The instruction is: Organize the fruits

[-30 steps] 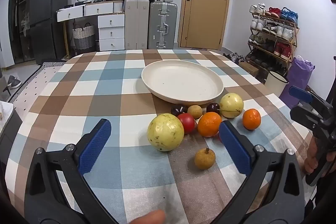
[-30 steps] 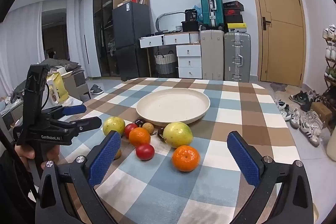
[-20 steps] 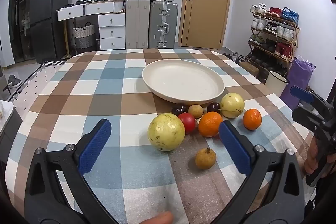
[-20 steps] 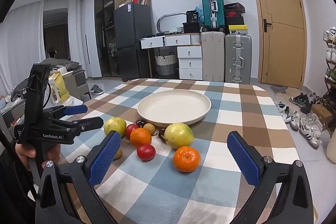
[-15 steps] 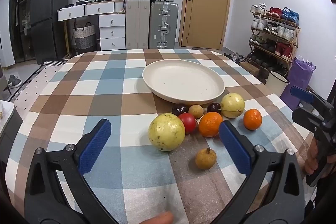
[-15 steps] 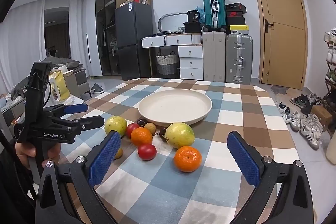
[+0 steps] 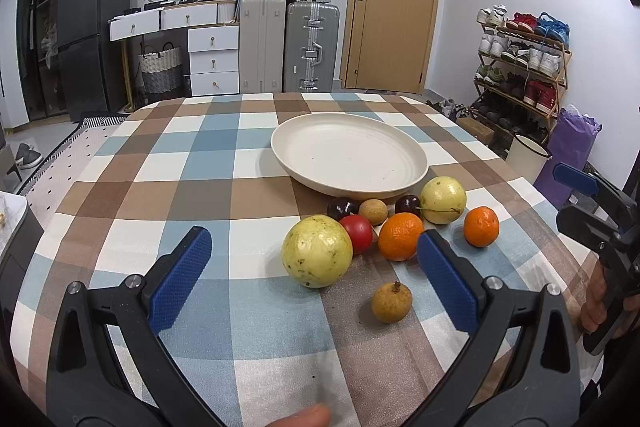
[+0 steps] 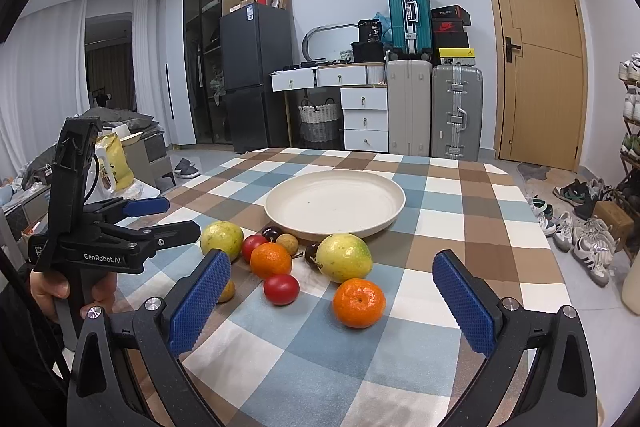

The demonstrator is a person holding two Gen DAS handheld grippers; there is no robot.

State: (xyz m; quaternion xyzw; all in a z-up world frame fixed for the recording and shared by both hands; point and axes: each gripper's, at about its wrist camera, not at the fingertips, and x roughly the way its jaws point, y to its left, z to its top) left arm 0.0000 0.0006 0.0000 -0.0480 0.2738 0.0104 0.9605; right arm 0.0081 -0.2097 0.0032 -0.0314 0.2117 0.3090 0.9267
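A cream plate sits empty on the checked tablecloth. In front of it lies a cluster of fruit: a large yellow-green fruit, a second one, two oranges, a red tomato, dark cherries and small brown longans. My left gripper is open and empty, just short of the large fruit. My right gripper is open and empty, with an orange between its fingers' line.
The round table ends close to the fruit on the right. Suitcases, a white drawer unit, a black fridge, a door and a shoe rack stand beyond it.
Both grippers have crept slightly nearer the fruit. Both stay open and the fruit has not moved.
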